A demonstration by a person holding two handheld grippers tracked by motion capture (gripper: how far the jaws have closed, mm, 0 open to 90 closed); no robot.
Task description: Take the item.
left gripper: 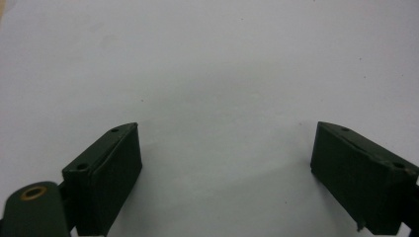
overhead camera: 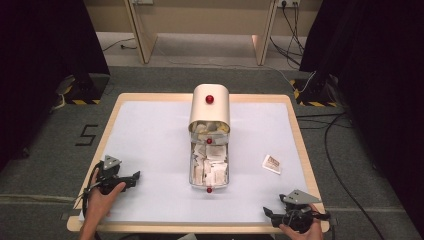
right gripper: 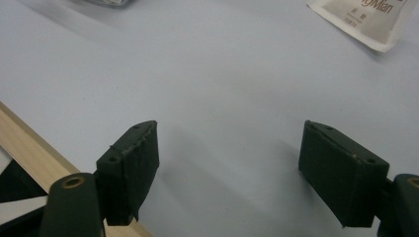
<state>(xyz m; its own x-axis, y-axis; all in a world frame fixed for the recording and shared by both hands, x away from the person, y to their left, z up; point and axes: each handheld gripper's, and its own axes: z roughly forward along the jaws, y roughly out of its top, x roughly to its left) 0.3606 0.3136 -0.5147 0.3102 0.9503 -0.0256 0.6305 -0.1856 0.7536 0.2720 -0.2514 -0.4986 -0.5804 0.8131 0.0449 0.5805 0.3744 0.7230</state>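
Lone sachet point(overhead camera: 271, 163) lies flat on the desk point(overhead camera: 150, 135), right of the clear drawer point(overhead camera: 209, 170) pulled out from the gold box point(overhead camera: 209, 107) w/ red knob; also seen top right in right gripper view point(right gripper: 368, 22). Right gripper point(overhead camera: 270, 213) rests at the near right corner, jaws wide apart, nothing between; left gripper point(overhead camera: 134, 178) near left edge, jaws likewise apart, empty point(left gripper: 225, 173). Sachet prob. very light, thin, floppy, smooth film, so likely to slide when nudged. Best bet: pinch a sealed edge or corner, low approach, gentle squeeze.
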